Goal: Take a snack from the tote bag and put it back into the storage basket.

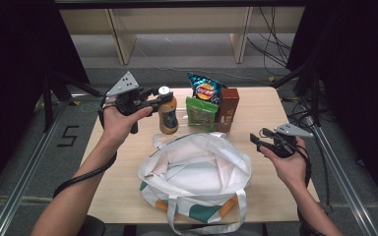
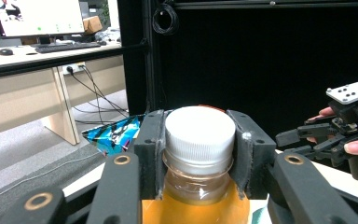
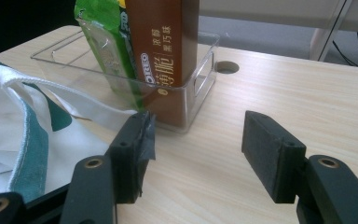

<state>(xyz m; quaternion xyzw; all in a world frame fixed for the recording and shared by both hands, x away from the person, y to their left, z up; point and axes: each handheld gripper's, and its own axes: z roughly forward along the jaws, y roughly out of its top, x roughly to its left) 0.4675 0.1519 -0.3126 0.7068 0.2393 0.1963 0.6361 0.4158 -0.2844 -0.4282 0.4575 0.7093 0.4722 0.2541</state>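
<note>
A bottle of orange drink with a white cap is held near the table's back left. My left gripper is shut on the bottle just under its cap, pads pressed on both sides of the neck. A white tote bag with teal and orange patches lies open at the table's middle front. My right gripper hovers open at the bag's right, nothing between its jaws; in the right gripper view it points at a clear tray.
The clear tray at the back holds a brown biscuit box, a green packet and a blue crisp bag. In the right gripper view the box and green packet stand upright. A wooden table has free room on the right.
</note>
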